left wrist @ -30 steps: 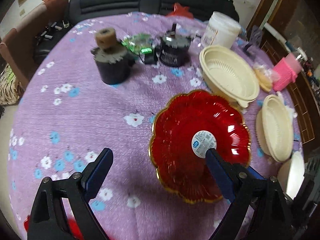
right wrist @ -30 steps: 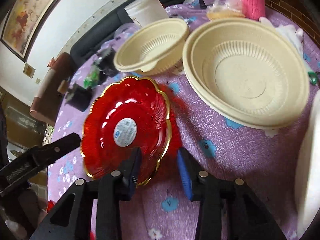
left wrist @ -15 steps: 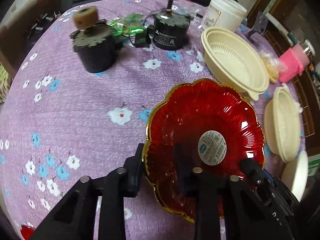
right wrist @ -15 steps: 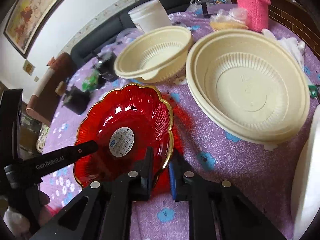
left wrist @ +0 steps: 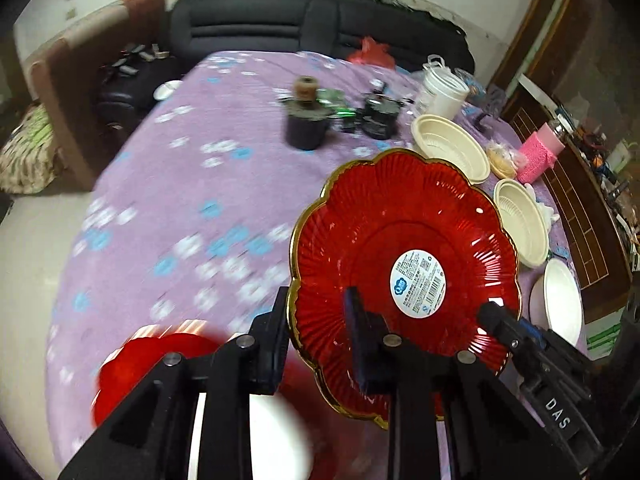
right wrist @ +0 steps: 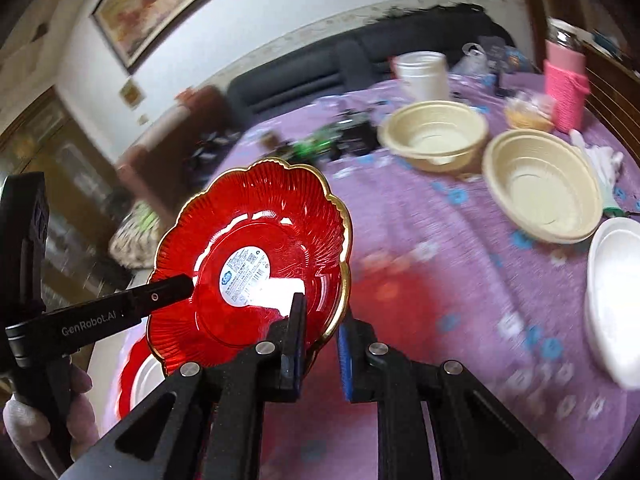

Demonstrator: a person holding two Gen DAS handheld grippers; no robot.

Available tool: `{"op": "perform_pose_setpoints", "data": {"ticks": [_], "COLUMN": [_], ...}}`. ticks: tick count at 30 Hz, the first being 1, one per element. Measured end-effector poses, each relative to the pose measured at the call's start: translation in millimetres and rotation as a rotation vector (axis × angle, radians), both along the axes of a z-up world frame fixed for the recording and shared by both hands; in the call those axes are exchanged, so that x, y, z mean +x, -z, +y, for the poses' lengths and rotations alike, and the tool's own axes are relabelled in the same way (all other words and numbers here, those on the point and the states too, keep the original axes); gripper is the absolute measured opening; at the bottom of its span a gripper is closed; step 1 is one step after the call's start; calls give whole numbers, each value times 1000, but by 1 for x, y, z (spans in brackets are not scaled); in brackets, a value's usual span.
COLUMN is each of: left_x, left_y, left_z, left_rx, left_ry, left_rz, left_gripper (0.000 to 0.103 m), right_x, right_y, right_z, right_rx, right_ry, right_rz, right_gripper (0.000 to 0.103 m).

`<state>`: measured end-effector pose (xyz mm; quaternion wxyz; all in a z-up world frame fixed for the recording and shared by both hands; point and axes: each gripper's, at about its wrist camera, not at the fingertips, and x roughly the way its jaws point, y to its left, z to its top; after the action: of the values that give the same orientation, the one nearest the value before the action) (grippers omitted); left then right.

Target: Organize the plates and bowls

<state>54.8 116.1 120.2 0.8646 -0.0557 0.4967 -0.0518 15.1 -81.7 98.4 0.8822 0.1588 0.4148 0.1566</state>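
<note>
The red plate (left wrist: 404, 240) is scalloped like a flower, of clear ribbed red material with a thin gold rim, and a round white label with blue print sits at its centre. It is held tilted in the air above the purple flowered surface (left wrist: 208, 184), gripped on two sides at once. The left tongs (left wrist: 320, 320) are closed on its rim, one finger behind the edge and the other inside the dish. The right tongs (right wrist: 320, 340) pinch the opposite edge in the same way, their blue pads narrow around the gold rim. In the right wrist view, the black finger of the left tongs reaches in beside the label, with a gloved hand (right wrist: 44, 416) below it. Under the red plate, near the edge of the surface, lies a second red dish (left wrist: 160, 356) with something white in it, blurred. Beyond the red plate stand two cream bowls (right wrist: 436, 138) side by side, a white plate (right wrist: 616, 300) near them, a white tub (right wrist: 422, 72) and a pink knitted holder (right wrist: 566, 92) further back. Two dark round objects (left wrist: 304, 128) sit on the far side of the red plate.
</note>
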Motion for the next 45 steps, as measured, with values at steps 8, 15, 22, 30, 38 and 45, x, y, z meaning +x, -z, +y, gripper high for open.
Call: {"op": "perform_pose_setpoints", "data": {"ticks": [8,15,22,30,38,45], "left_x": [-85,-113,-120,-138,-171,-193], "left_y": [2,27,51,28,-3,-21], "left_z": [76,108,119,119,101,58], "left_rx": [-5,-5,-17,45,90,134], "left_ry": [-150,-227,-260,-291,-309,-236], "left_rz": [-42,-17,15,-138,-300,-404], "left_gripper": [25,25,25,58,68,71], "right_x": [-49,-61,-59,-83,-124,-142], "right_y": [3,25,44,25,-9,-25], "right_z": [73,109,121,128,104,72], "right_rx": [-13,-37,-70,-139,-277,-382], "right_ry": [-166,-238,-248,-279,-148,-30], "right_rz": [7,42,66,-90,-297,-388], "right_gripper": [16,16,19,36,50,61]}}
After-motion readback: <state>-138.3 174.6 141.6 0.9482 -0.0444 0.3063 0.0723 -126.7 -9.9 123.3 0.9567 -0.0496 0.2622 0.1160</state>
